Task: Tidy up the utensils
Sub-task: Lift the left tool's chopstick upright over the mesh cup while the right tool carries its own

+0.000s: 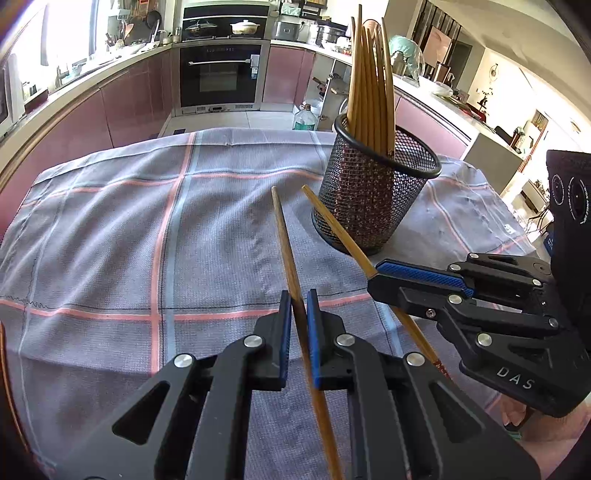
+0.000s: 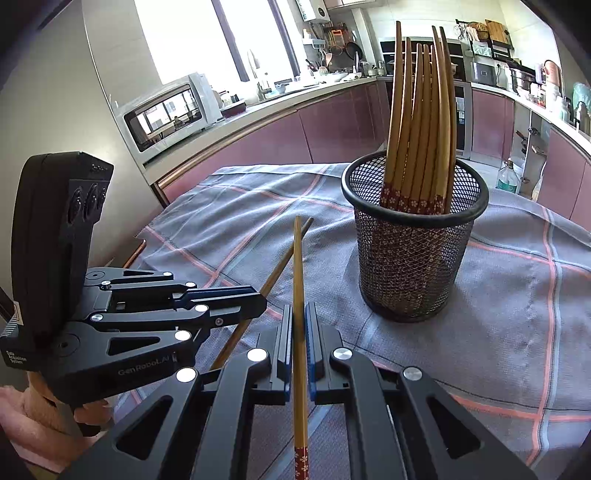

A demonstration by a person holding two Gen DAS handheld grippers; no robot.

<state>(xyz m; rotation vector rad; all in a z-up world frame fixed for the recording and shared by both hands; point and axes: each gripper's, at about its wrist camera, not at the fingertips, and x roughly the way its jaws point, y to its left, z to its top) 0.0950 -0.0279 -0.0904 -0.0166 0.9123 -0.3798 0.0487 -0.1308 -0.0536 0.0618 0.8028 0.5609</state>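
The left gripper [image 1: 298, 332] is clamped on one wooden chopstick [image 1: 286, 236]; the right gripper [image 2: 299, 339] is clamped on a second chopstick [image 2: 298, 266]. Both point toward a black mesh holder [image 2: 410, 258], standing upright with more chopsticks [image 2: 417, 122] on a plaid cloth [image 1: 110, 229]. Only the right view shows the red flowered handle ends and a microwave [image 2: 166, 114]; the left shows an oven [image 1: 219, 74].

Bright daylight floods from the blown-out window [image 2: 192, 33], frames sharp, with fisheye bending and dark corners.
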